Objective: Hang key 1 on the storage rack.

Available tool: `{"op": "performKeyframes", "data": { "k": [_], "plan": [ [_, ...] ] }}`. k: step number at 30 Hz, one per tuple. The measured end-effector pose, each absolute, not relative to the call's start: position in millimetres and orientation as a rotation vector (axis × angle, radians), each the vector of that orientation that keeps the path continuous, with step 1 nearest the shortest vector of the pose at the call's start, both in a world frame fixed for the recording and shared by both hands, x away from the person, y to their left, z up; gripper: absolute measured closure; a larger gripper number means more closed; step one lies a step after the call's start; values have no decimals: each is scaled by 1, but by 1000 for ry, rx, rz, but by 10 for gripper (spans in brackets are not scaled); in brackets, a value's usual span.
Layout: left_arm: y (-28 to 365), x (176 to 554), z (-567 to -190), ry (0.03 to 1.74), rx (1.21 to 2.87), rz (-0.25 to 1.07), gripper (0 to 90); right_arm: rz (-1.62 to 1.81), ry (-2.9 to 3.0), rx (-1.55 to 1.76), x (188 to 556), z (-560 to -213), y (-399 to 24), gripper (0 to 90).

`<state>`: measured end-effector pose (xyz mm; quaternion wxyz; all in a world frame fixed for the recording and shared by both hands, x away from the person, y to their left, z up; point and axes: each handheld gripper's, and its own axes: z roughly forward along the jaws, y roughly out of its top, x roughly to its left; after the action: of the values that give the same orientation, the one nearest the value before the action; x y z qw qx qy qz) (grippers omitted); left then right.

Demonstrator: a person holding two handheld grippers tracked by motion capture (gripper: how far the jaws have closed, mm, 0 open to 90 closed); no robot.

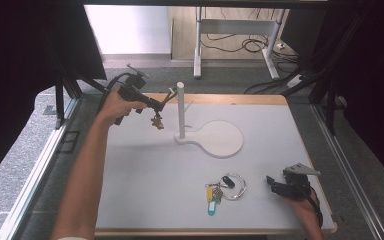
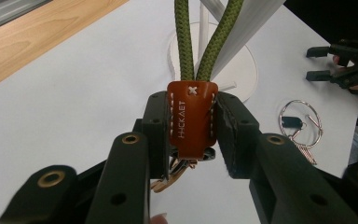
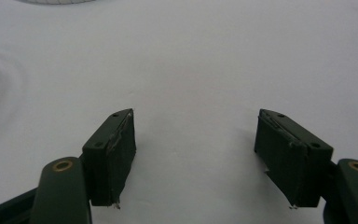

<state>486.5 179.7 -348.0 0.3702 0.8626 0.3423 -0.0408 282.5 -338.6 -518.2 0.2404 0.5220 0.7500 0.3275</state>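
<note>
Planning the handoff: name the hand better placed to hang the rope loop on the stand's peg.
Left. The left gripper is clamped on the keychain's leather tab beside the stand; the right gripper rests open, far off.

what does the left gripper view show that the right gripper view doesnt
Left gripper view: the left hand-held gripper shut on an orange leather tab with a green cord looping up, a white stand behind it, and the other hand-held gripper farther off.

Right gripper view: the right hand-held gripper, jaws wide apart with nothing between them.

Both: the white table and part of a metal key ring.
</note>
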Motion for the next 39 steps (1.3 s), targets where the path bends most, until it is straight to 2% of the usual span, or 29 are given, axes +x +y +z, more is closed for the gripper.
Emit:
{"op": "performKeyframes", "data": {
  "k": [14,18,19,22,25,32,39],
  "plan": [
    [168,481,-367,891,2232,-72,666,896,2052,1428,283,-518,-339,291],
    [162,475,-373,880,2257,-4,659,895,2052,1429,282,-518,-339,290],
    [159,471,-376,888,2256,25,619,894,2053,1428,282,-518,-338,291],
    [157,467,-377,881,2245,50,593,896,2052,1430,283,-518,-339,290],
    [153,456,-372,866,2268,135,514,902,2054,1436,283,-518,-339,290],
    [152,429,-365,856,2206,217,442,903,2054,1438,283,-518,-339,290],
    [155,398,-368,826,2203,264,433,902,2053,1436,283,-518,-339,291]
  ]
}}
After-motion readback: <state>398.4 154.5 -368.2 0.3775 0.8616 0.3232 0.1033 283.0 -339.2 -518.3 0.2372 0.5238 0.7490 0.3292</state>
